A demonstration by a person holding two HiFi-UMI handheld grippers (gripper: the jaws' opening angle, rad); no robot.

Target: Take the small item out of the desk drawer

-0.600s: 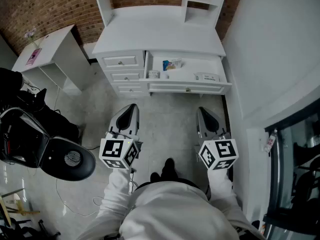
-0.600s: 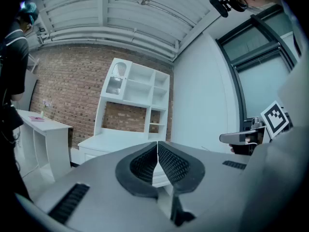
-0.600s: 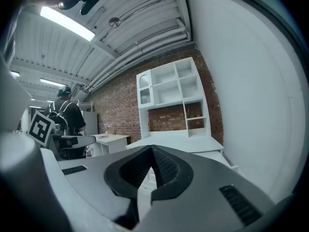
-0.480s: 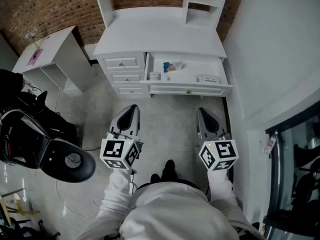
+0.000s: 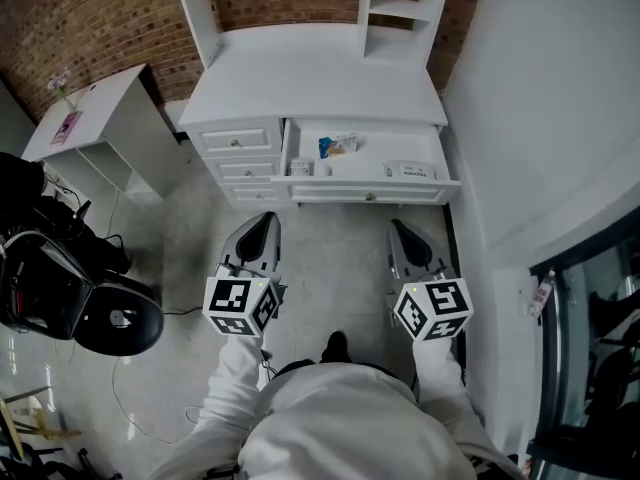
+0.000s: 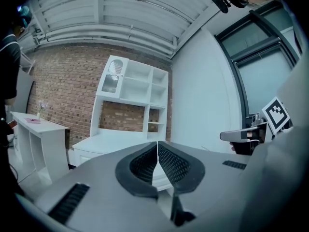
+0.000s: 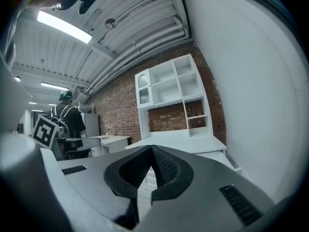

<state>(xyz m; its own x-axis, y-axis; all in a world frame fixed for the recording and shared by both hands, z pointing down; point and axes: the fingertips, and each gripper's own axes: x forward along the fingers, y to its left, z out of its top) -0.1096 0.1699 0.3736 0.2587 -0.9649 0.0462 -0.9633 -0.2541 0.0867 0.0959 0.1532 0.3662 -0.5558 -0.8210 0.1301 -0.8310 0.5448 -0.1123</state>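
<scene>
The left claw point(image 5: 262, 220) and the right claw point(image 5: 400, 228) are held side by side over the grey floor point(image 5: 330, 273), both well short of the white desk and pointing toward it. In the left gripper view the two ribbed pads meet at their tips with nothing between them, so that claw is fully closed and empty. The right gripper view shows the same: pads pressed together at the tip, nothing held.

The desk stands against a brick wall point(image 5: 80, 18), with a bare tabletop point(image 5: 320, 68) and open shelves point(image 5: 400, 8) rising from its back edge. Under the tabletop's left part are three small closed drawers point(image 5: 235, 140). Under its right part the wide drawer point(image 5: 330, 190) is pulled out. Inside it a blue packet point(image 5: 338, 146) lies near the back, left of the middle. A small pale item point(image 5: 300, 168) sits at the front left corner, and a flat white pack point(image 5: 410, 170) lies along the front toward the right corner. None of these touches either claw.

To the left of the desk stands a white side table point(image 5: 110, 103), and nearer the person a black chair point(image 5: 115, 318).
</scene>
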